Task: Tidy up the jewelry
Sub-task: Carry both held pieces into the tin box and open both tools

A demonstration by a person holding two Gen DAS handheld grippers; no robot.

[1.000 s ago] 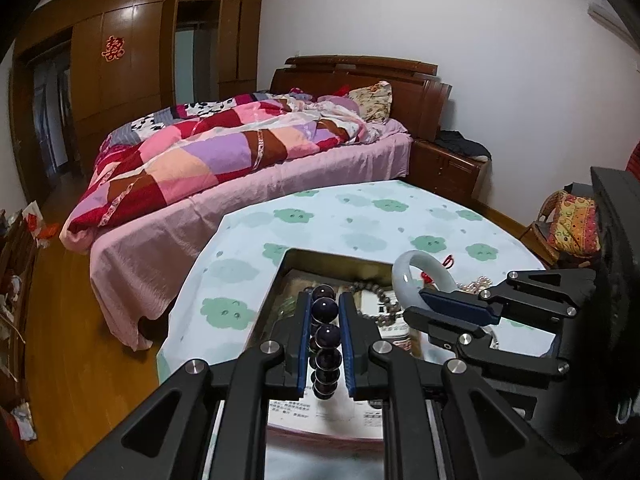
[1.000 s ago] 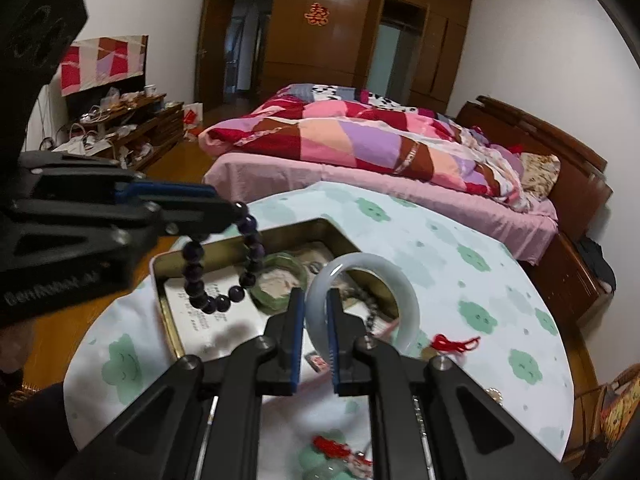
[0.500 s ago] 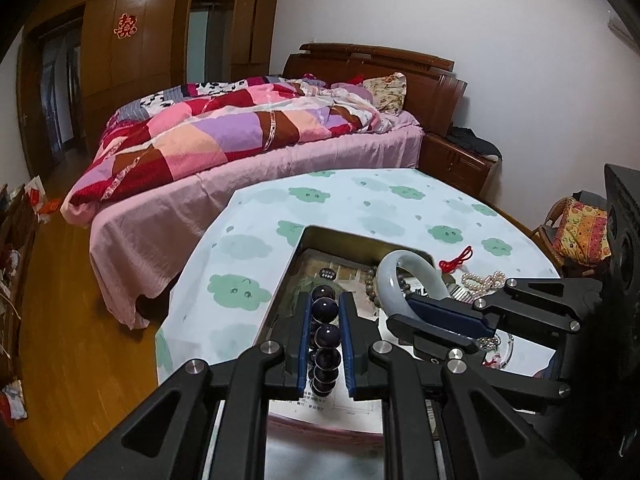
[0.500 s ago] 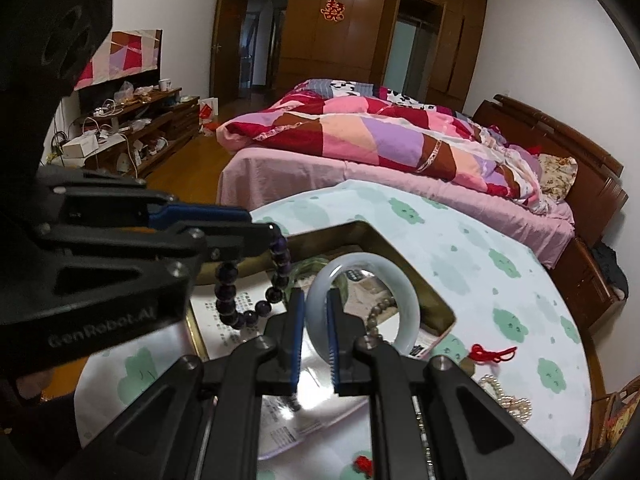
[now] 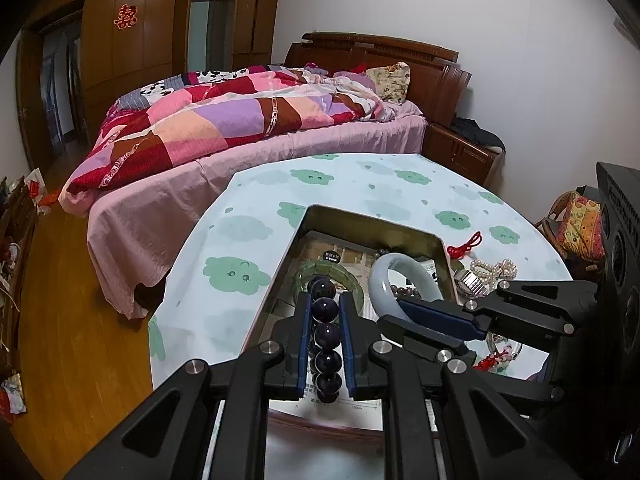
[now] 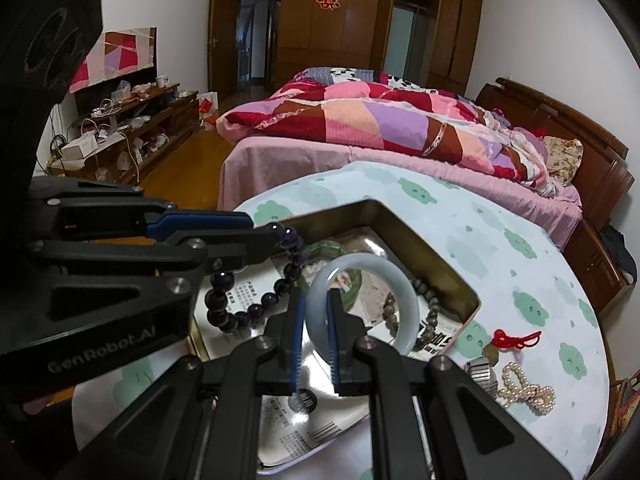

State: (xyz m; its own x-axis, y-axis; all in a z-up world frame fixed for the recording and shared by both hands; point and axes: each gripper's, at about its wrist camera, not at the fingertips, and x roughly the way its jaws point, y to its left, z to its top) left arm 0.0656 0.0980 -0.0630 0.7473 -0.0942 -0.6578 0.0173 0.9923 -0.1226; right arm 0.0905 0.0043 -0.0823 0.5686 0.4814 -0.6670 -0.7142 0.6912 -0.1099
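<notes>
While my left gripper pinches the dark bead bracelet between its blue pads, the loop dangles free below it, over the near left part of the gold tin. Those beads are round, glossy and purple-black, strung on what I take to be elastic, so I expect the loop to be light and floppy and to swing; a hold across one bead seems best, since smooth spheres could roll out of a loose pinch. Moving right, a green bangle lies flat in the tin on printed paper, translucent and chunky. Next, my right gripper is clamped on the near rim of the pale jade bangle, which stands upright over the middle of the tin. It is a rigid, polished ring, milky white; I judge it heavy for its size, slippery and brittle, so it wants a low, gentle set-down and a grip square across the band. Beyond it a brown bead bracelet sits against the tin's right wall. Further right, on the cloud-print tablecloth, lie a red cord knot, a silvery metal band and a bumpy, limp pearl strand, still outside the tin.
</notes>
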